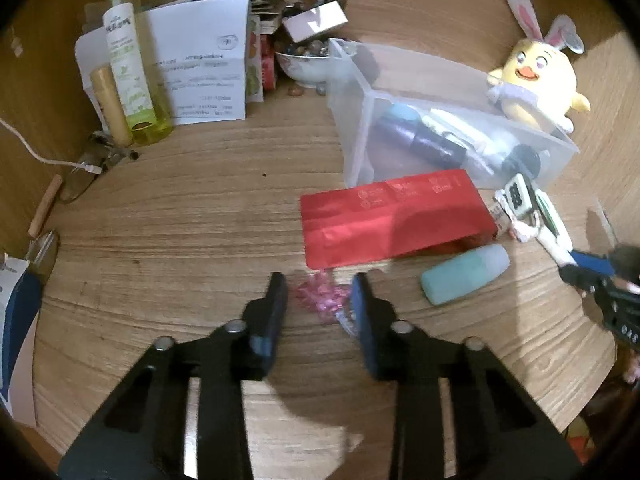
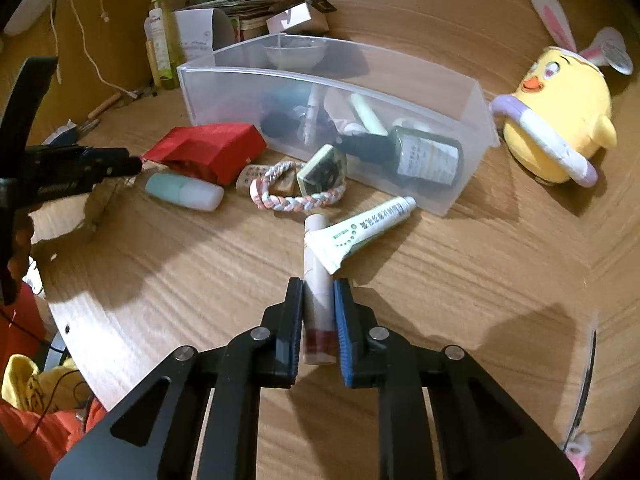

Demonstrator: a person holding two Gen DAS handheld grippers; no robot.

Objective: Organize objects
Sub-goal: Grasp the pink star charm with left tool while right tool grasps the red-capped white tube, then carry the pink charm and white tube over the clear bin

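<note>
Clear bin (image 2: 472, 120) already holds several bottles, yet much remains on the desk (image 1: 180, 220): right tool (image 2: 318, 292) clamps a pale tube (image 2: 318, 276), left tool (image 1: 320, 292) straddles pink beads (image 1: 320, 296), contact unclear.

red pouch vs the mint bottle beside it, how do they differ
The red pouch is opaque, glossy and flat-sided with creases; the mint bottle is rounded, with a pale translucent cap end. The red pouch is clearly the larger of the two. It sits nearer the clear bin, the mint bottle farther out. Both lie on the wooden table, untouched.
</note>
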